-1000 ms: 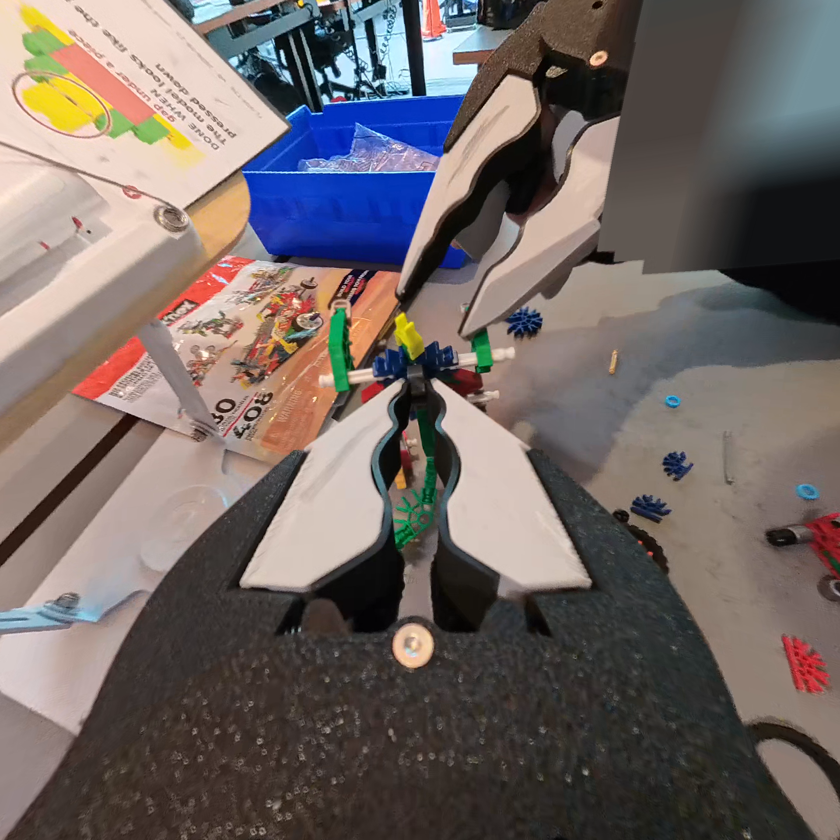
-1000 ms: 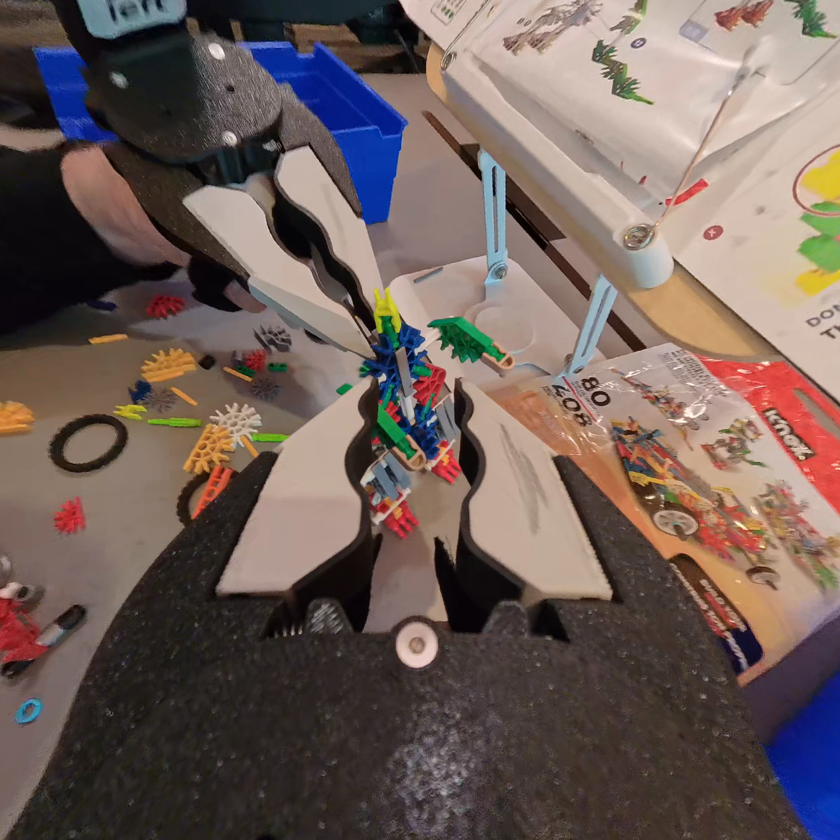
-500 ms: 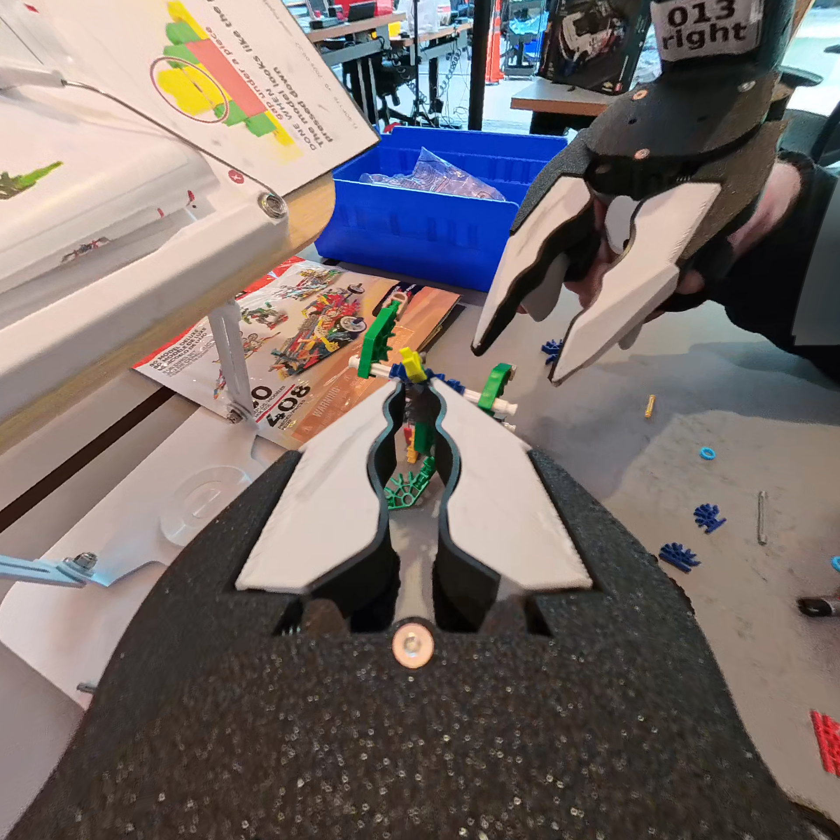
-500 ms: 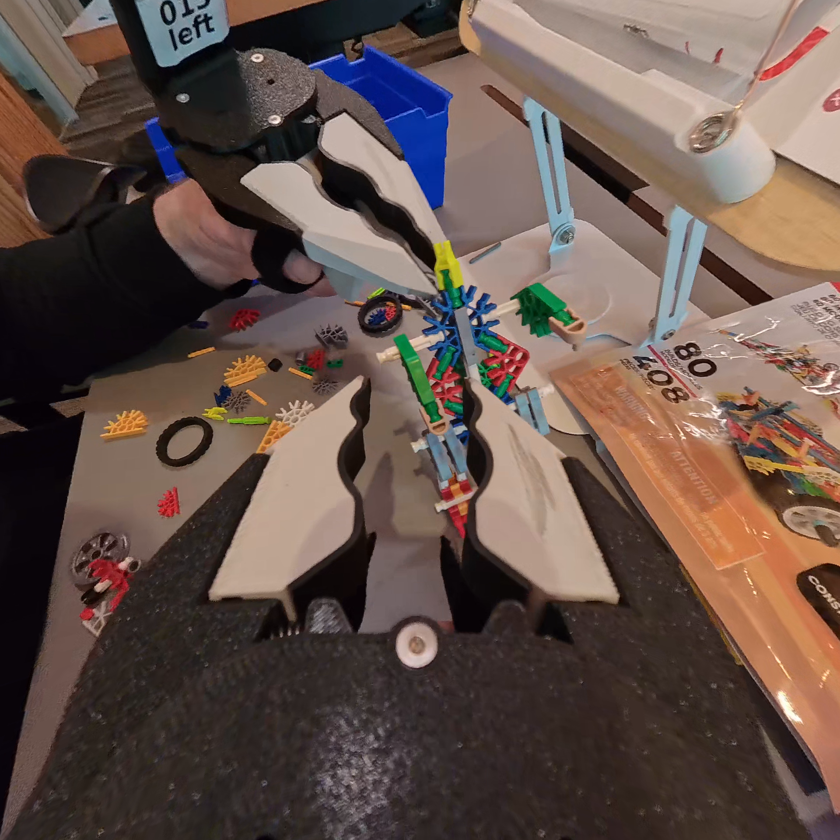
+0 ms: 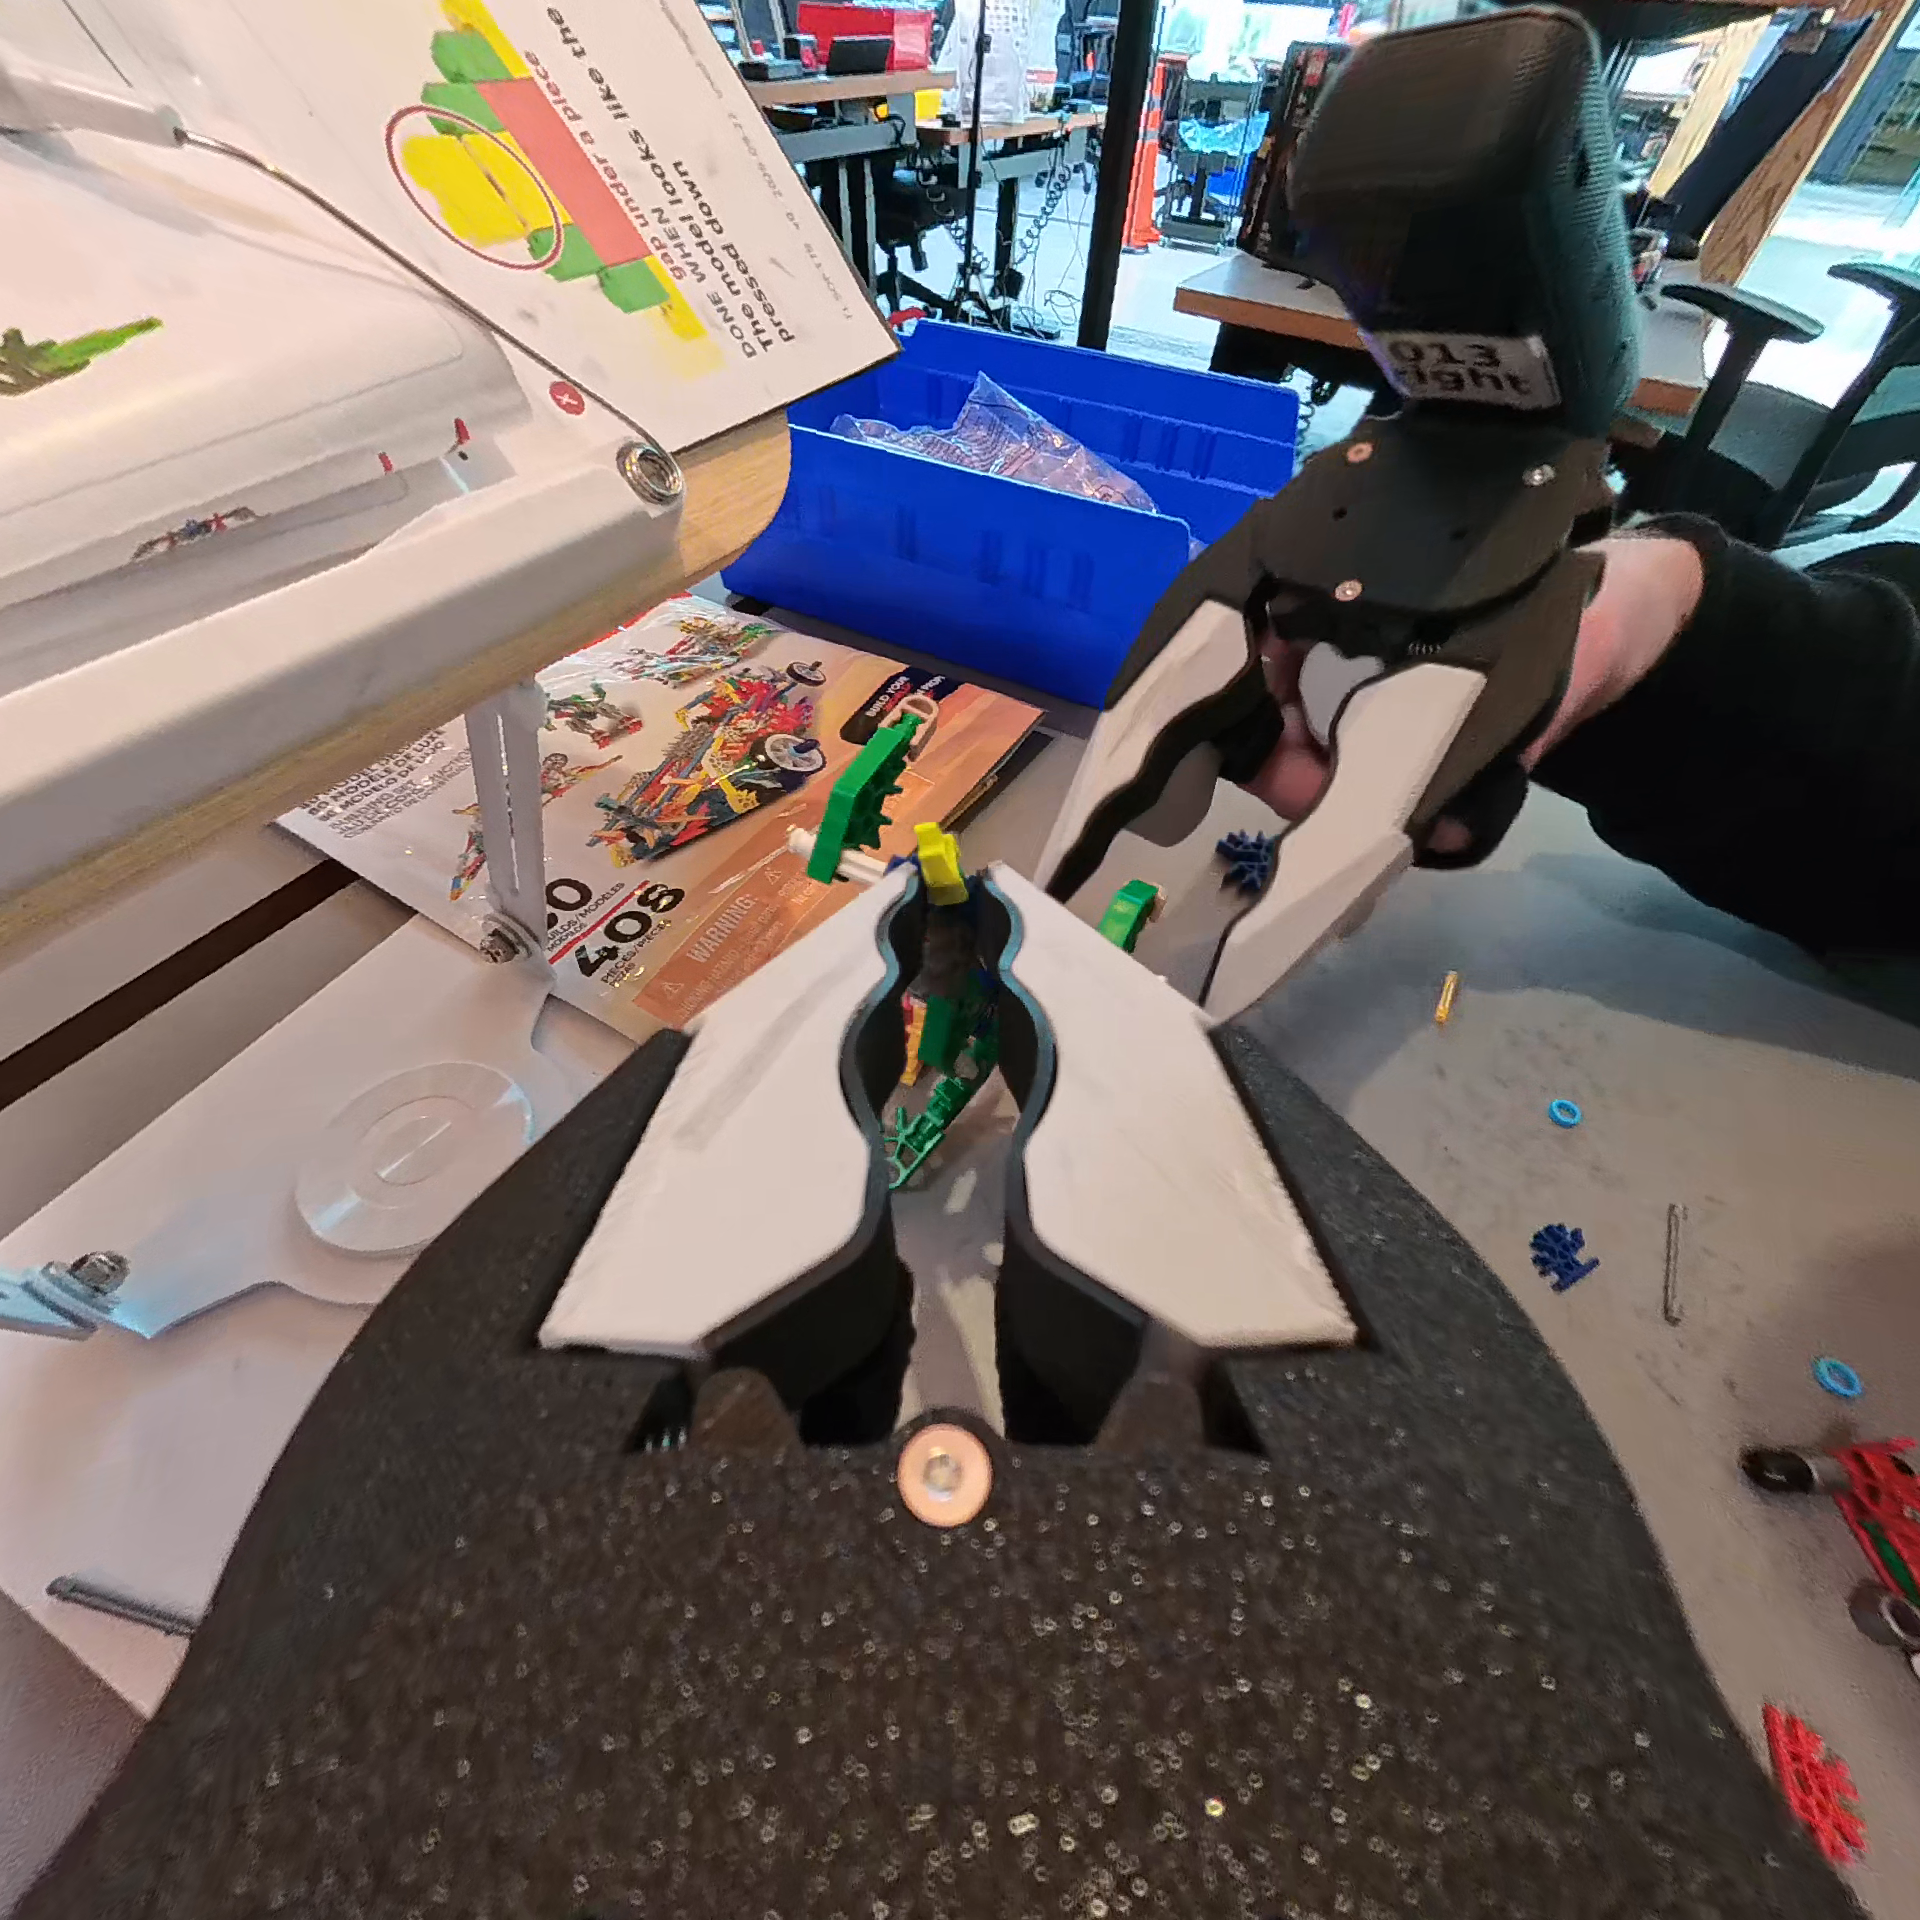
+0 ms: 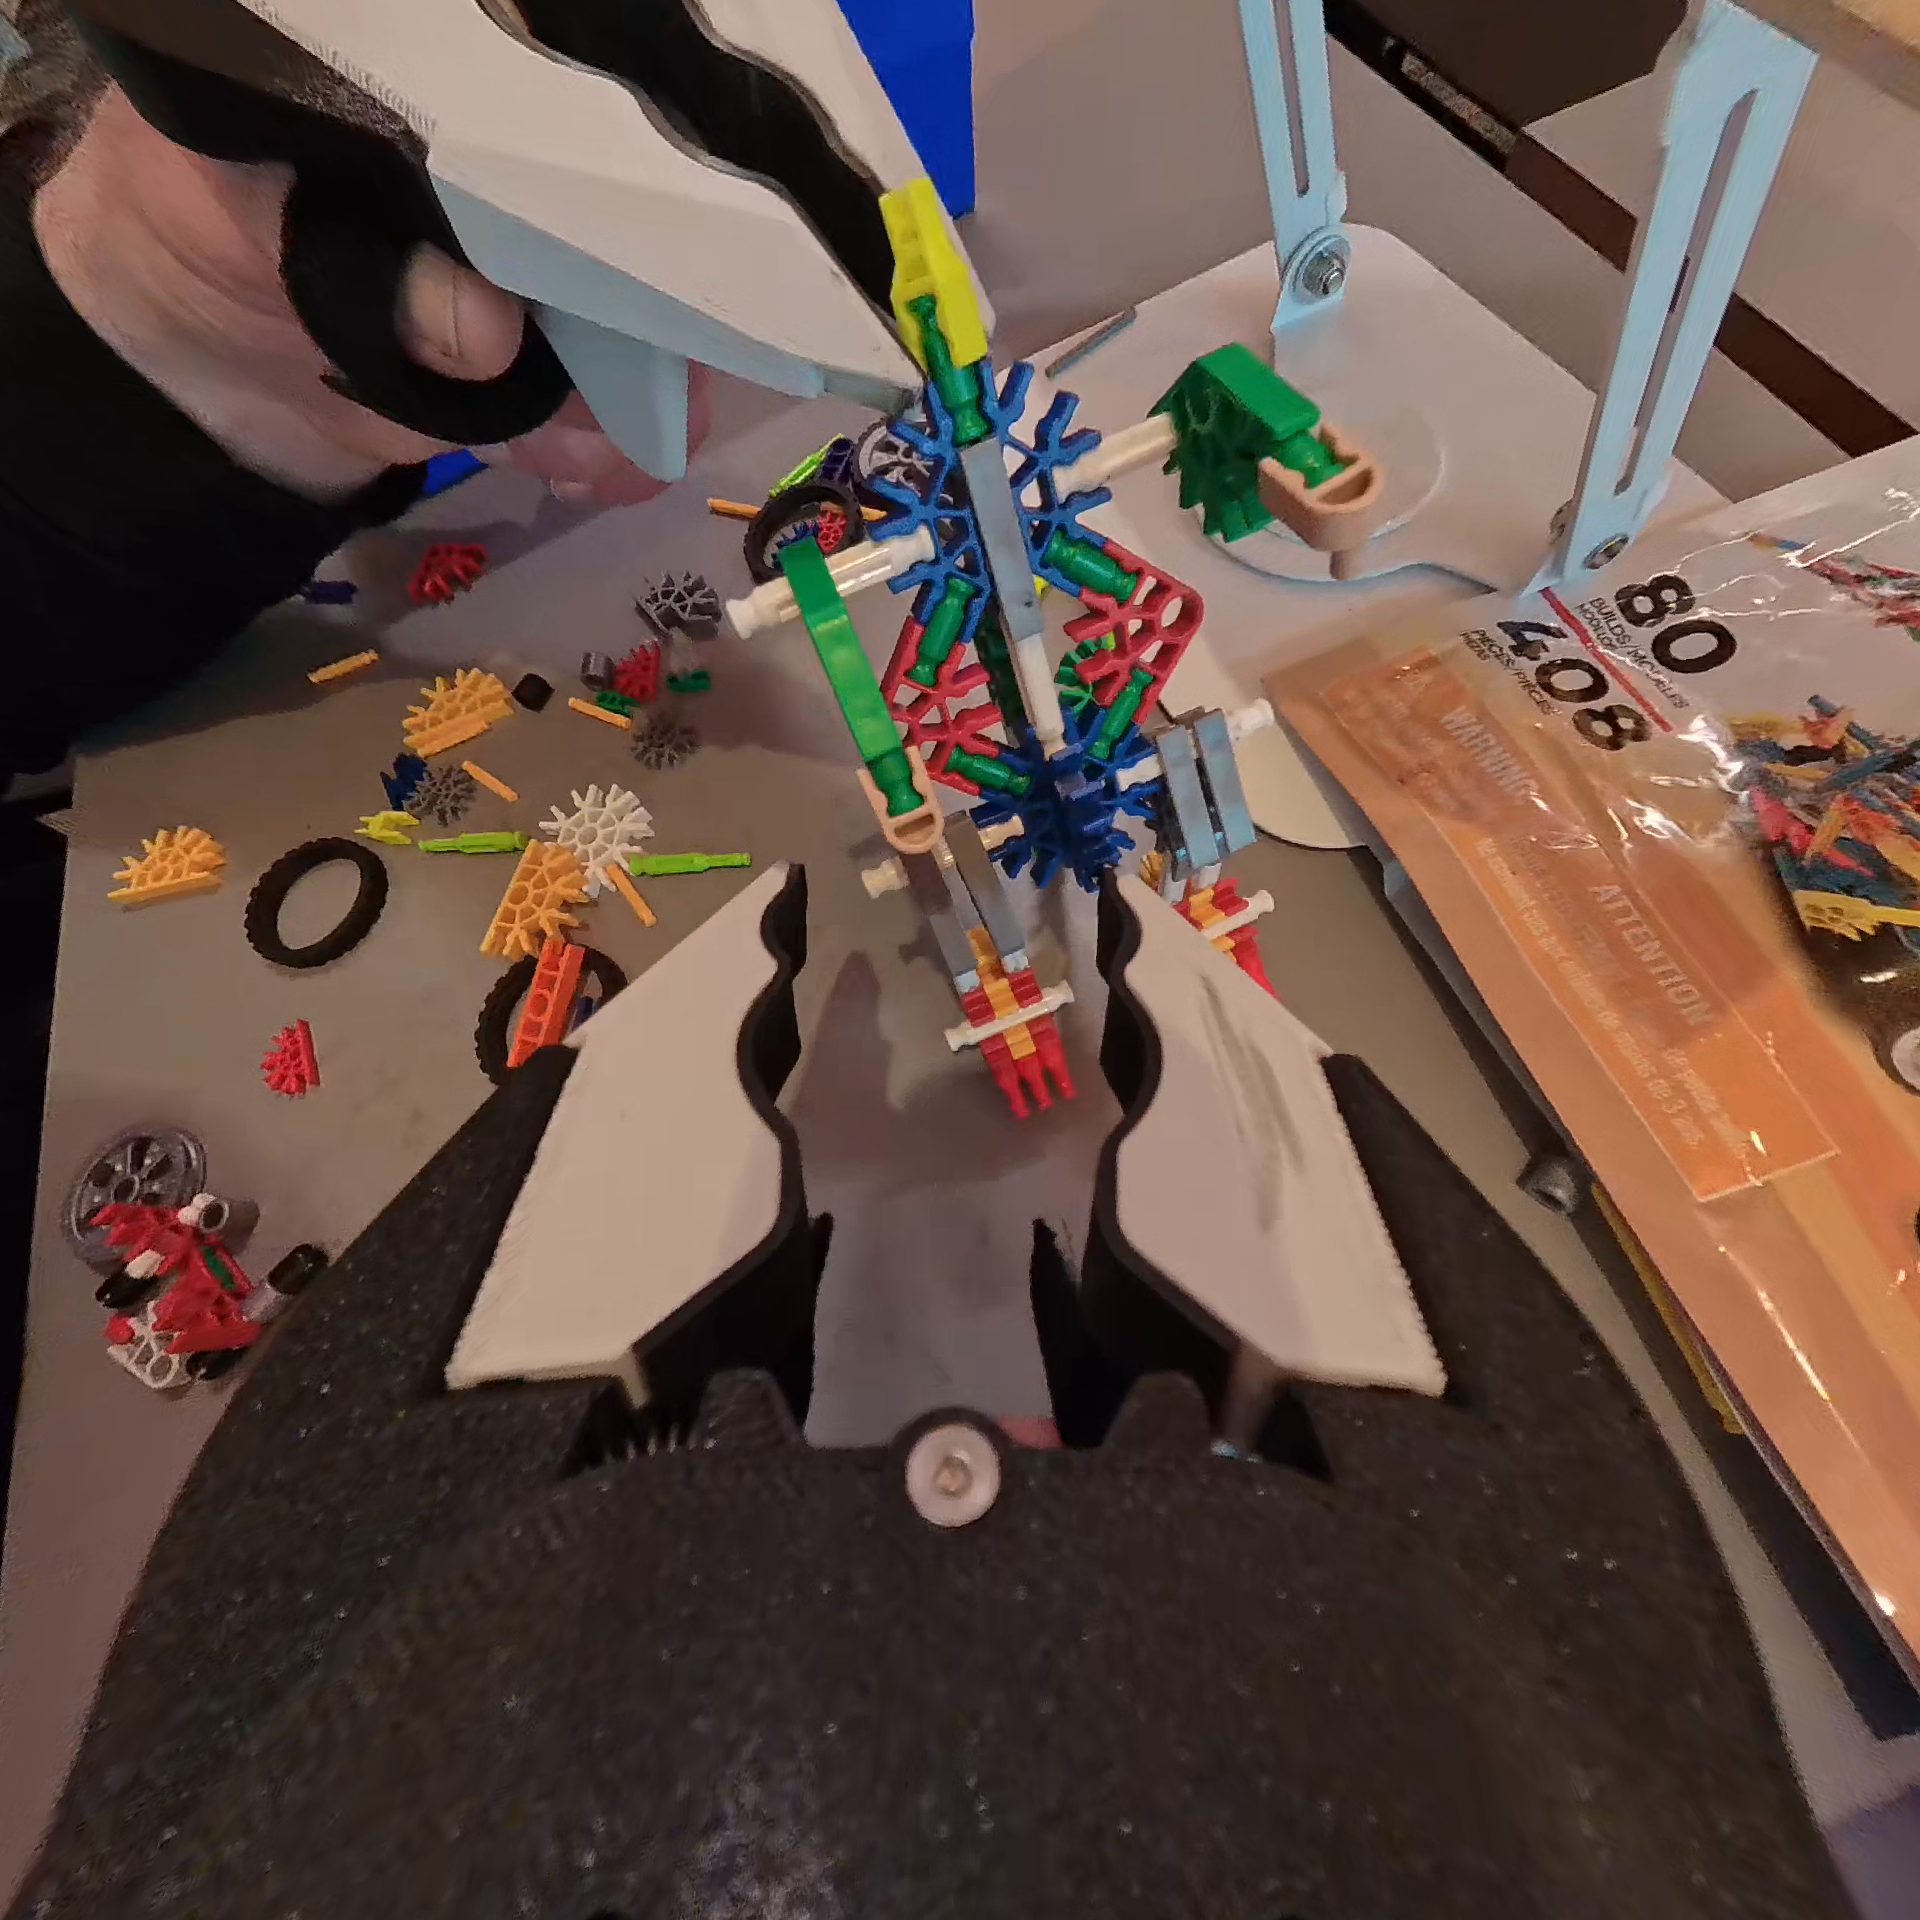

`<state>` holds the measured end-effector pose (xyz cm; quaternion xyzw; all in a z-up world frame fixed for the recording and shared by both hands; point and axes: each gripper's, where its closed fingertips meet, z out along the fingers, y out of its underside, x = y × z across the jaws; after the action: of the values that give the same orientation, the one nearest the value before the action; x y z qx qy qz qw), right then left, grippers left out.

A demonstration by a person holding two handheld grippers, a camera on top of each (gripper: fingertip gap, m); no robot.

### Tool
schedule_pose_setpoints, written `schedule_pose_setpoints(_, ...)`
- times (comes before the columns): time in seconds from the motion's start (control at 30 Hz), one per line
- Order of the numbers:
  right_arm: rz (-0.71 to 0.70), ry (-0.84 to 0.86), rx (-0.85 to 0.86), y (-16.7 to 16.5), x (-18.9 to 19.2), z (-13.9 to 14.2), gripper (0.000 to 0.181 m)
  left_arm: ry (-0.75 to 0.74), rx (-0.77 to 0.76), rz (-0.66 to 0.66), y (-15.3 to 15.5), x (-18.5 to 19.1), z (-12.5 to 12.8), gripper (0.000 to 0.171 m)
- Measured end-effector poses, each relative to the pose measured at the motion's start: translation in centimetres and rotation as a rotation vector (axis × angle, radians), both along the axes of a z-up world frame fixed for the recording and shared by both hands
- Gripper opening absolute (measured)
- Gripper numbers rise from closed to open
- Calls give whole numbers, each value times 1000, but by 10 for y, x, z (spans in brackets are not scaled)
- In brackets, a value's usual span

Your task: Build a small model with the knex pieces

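A colourful rod-and-connector figure (image 6: 997, 644) stands upright with blue snowflake connectors, red panels, green arms and red-yellow feet. My left gripper (image 5: 948, 878) is shut on the figure's top, at its yellow piece (image 5: 940, 857). It also shows at the top of the right wrist view (image 6: 914, 353), held by a gloved hand. My right gripper (image 6: 948, 883) is open and empty. Its fingertips stand either side of the figure's legs without touching them. In the left wrist view the right gripper (image 5: 1132, 935) hangs open just right of the figure.
A blue bin (image 5: 987, 540) with a clear bag stands at the back. A printed parts bag (image 6: 1662, 935) lies to the right, by a white stand base (image 6: 1403, 343). Loose connectors (image 6: 520, 790), a black tyre (image 6: 317, 902) and a small red wheeled model (image 6: 171, 1288) lie to the left. There is about 8 cm between the tips of the two grippers.
My right gripper has opened off the figure's lower part and drawn back. My left gripper keeps its hold on the top, and the figure now stands more upright.
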<state>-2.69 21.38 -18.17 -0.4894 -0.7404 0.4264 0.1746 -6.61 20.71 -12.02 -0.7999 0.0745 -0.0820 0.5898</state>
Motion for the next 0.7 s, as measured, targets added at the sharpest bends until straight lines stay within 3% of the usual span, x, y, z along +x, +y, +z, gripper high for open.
schedule_pose_setpoints(0.4, 82, 7, 28, -39, -2, -3, 51, -16, -23, 62, -3, -16, 2, 6)
schedule_pose_setpoints(0.57, 1, 58, 54, -10, -5, 8, 53, -23, -23, 54, -5, -17, 2, 6)
schedule_pose_setpoints(0.7, -96, 116, 123, 11, -19, 5, 78, -35, -18, 48, -5, -16, 2, 5)
